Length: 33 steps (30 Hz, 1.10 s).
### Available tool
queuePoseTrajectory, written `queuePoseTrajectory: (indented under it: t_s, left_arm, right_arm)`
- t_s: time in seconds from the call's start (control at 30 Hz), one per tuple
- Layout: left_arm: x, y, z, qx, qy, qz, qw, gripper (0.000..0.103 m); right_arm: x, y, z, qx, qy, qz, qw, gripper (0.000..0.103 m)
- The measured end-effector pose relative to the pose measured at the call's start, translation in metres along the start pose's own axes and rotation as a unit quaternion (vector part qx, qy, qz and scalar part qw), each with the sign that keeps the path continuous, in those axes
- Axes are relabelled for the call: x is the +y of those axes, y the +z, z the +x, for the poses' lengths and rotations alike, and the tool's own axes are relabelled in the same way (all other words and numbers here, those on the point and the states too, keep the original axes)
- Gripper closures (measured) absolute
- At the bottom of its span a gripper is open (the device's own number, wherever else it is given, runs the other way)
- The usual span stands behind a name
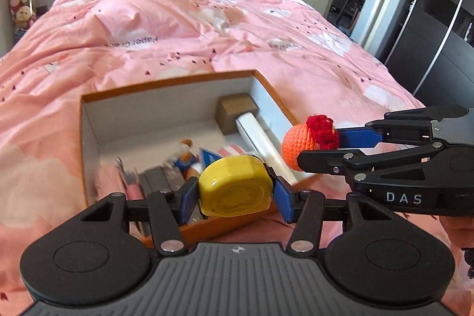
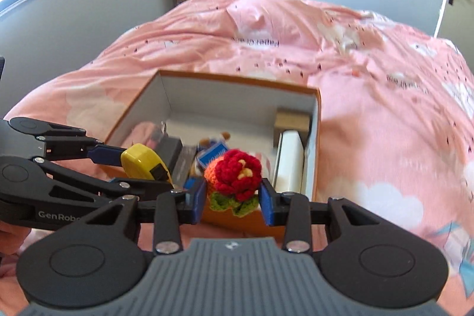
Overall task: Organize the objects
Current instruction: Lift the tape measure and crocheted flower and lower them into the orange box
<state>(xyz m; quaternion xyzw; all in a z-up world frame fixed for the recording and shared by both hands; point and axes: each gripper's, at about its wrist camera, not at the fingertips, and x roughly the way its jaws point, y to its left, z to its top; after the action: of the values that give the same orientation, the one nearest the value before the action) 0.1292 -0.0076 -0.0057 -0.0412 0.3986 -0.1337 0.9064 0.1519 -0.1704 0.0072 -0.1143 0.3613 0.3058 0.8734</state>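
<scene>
Your left gripper [image 1: 235, 191] sits low in the centre of the left wrist view, level and pointing up the bed [image 1: 148, 28], its jaws pinching a yellow tape measure [image 1: 235, 187] by its flat sides. The tape measure hangs over the near edge of the open cardboard box [image 1: 166, 85], which lies on the pink bedcover in the middle of the frame.

Your right gripper [image 2: 232, 193] comes in from the right edge of that same view, turned on its side so one finger lies above the other, with its tip at the box's right wall. Its jaws are closed on a crocheted flower [image 2: 234, 179]: orange body, red petals, green leaves at the bottom. In the right wrist view the flower sits at centre frame, just above the box's near rim, and the left gripper reaches in from the left edge with the tape measure just beside it.

Inside the box, a small brown carton [image 1: 235, 110] stands in the far right corner, a long white packet [image 1: 260, 138] lies along the right wall, and a small figure [image 1: 186, 156] and some blurred dark items crowd the near half.
</scene>
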Motion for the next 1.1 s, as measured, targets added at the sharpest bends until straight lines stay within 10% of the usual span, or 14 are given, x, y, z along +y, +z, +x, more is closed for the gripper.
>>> queuePoseTrajectory:
  t_s: [0.33, 1.1]
  left_arm:
    - [0.051, 0.040, 0.035, -0.006, 0.038, -0.050, 0.9980, 0.041]
    - [0.112, 0.057, 0.141, 0.124, 0.022, -0.114, 0.9855, 0.041]
  right_arm:
    - [-0.006, 0.049, 0.063, -0.005, 0.016, 0.018, 1.000, 0.064]
    - [-0.035, 0.053, 0.202, 0.097, -0.005, 0.124, 0.987, 0.064]
